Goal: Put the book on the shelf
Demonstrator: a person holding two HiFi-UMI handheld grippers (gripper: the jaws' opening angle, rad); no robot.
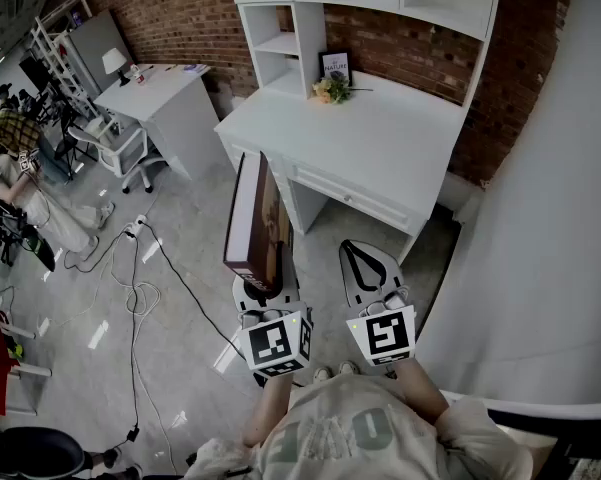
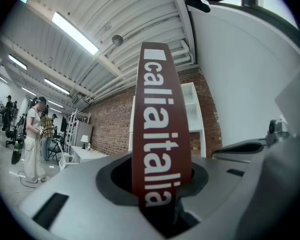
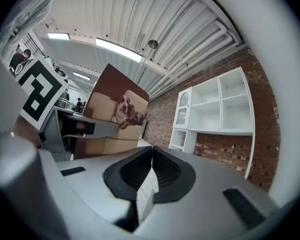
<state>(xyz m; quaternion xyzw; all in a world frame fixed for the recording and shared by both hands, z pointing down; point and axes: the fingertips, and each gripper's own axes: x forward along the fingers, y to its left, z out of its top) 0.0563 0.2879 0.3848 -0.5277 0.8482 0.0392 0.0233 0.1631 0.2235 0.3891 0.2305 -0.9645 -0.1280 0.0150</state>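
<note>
In the shelf's lower recess stood a framed picture and flowers. Your left gripper was clamped on the book, which stood upright above the floor before the desk. Your right gripper's jaws were together, empty. Only the left gripper view showed the brown spine's white lettering, and only the right gripper view showed a dog on the cover.

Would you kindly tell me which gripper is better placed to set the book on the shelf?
Left: the left gripper clamps the book upright, facing the shelf unit above the desk. The right gripper has its jaws together, empty.
</note>
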